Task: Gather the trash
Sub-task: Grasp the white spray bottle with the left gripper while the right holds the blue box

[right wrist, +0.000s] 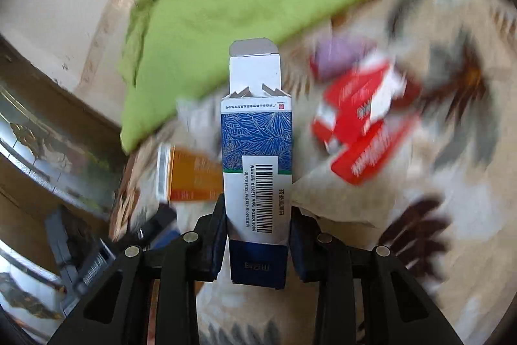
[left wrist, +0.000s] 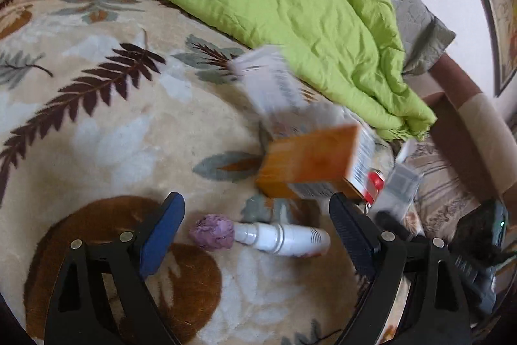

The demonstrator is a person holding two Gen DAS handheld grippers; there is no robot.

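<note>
While the blue-and-white carton [right wrist: 257, 157] is gripped by the right tool [right wrist: 257, 235], nothing is seen collected; the left tool [left wrist: 255, 235] is spread open, empty. Left on the bed [left wrist: 97, 125] are the orange box [left wrist: 310, 162], white bottle [left wrist: 284, 239], purple wad [left wrist: 213, 231] and red packet [right wrist: 358, 125].

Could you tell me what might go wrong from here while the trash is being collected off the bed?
The right gripper clamps the blue box only near its bottom; its open top flap sticks far out and could snag, or the thin carton could crush. The open left gripper spans both the bottle and purple wad, so closing may push one away.
</note>
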